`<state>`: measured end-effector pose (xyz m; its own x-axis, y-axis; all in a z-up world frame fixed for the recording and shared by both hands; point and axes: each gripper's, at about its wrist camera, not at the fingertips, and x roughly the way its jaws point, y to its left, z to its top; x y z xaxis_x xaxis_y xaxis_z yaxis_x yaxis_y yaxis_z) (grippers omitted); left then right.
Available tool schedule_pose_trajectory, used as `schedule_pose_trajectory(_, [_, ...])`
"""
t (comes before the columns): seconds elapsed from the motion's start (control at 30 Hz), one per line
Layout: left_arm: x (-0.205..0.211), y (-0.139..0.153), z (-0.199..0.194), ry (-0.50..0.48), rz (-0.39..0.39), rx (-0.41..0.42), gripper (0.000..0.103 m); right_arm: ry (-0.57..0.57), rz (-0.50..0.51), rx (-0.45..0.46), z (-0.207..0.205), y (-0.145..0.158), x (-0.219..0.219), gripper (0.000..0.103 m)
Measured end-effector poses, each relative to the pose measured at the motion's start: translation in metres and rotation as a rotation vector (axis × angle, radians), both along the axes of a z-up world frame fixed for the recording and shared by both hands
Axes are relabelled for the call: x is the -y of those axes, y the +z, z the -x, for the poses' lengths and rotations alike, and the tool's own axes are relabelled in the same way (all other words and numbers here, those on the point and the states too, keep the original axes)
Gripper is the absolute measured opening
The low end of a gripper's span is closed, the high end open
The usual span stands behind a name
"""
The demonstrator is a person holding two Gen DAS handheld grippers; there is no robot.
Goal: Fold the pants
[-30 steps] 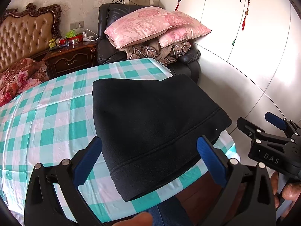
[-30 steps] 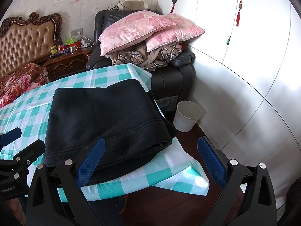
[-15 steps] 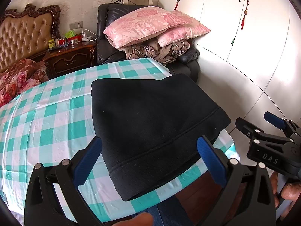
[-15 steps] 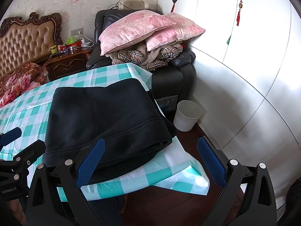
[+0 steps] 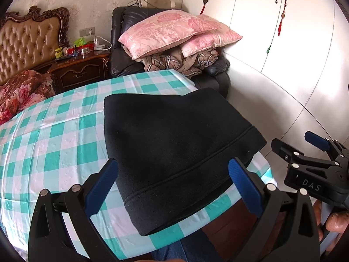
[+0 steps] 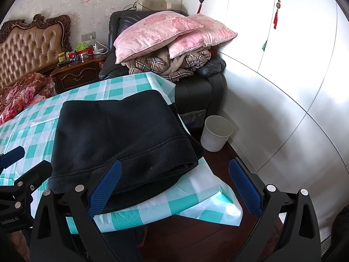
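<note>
— Inspector: Where are the pants located?
— Assessor: The black fleece pants (image 5: 174, 150) are found folded into a thick rectangular stack on the worktop (image 5: 54, 144), which is covered by a teal-and-white checked cloth. The stack lies at the near right corner, its hem seam toward the cameras.

— Inspector: And the grippers?
— Assessor: The left gripper (image 5: 172, 187) is held spread wide above the near edge of the stack; nothing is grasped. The right gripper (image 6: 174, 185) is likewise spread wide and empty, held near the cloth's overhanging corner. A white bin (image 6: 216, 133) is seen on the floor beside the armchair (image 6: 196, 87).
</note>
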<state>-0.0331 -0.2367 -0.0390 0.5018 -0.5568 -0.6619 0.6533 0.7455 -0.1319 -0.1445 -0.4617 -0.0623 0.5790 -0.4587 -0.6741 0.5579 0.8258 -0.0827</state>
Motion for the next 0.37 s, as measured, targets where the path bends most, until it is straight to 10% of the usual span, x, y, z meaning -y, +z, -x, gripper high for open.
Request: schedule_pose_trajectory(0.37, [-0.024,0.005,-0.007,-0.026,0.079,-0.029,0.101,-0.012,-0.008,-0.007,0.001,-0.011,0.006,0.096])
